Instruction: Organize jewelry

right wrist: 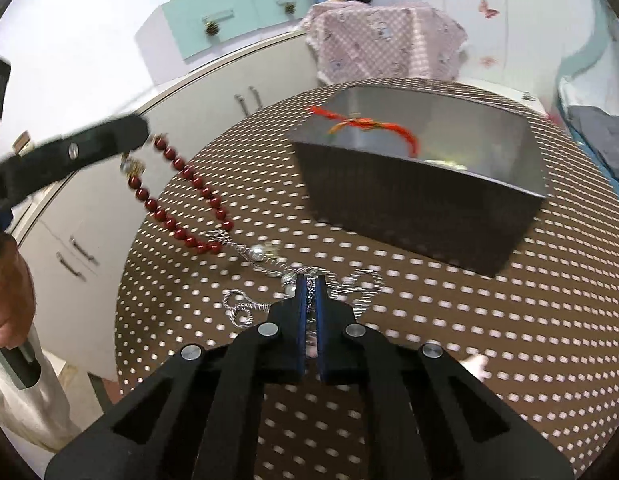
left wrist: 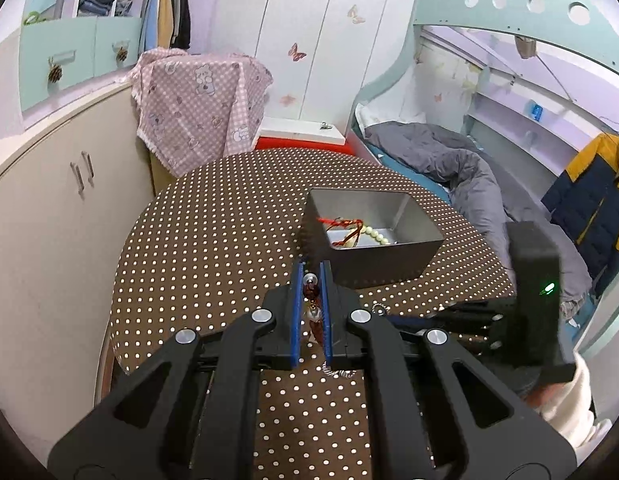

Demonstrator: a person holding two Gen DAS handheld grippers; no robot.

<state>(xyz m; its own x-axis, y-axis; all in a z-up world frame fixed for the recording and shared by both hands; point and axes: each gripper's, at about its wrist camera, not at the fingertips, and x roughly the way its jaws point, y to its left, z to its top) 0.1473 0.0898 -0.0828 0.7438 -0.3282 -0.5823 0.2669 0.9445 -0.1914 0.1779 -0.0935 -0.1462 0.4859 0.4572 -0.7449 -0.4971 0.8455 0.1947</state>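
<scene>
Two grippers were clenched: your left gripper point(left wrist: 312, 280) held the red bead bracelet point(right wrist: 185, 200), your right gripper point(right wrist: 309, 286) the silver chain point(right wrist: 265, 260), both just before the tin box point(left wrist: 373, 236). Their loops touched; lifting could have tangled them.

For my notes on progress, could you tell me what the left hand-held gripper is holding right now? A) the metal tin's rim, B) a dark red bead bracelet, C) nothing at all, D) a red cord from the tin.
B: the left hand-held gripper is clamped on the red bead bracelet, whose loop hangs from it beside the tin.
</scene>
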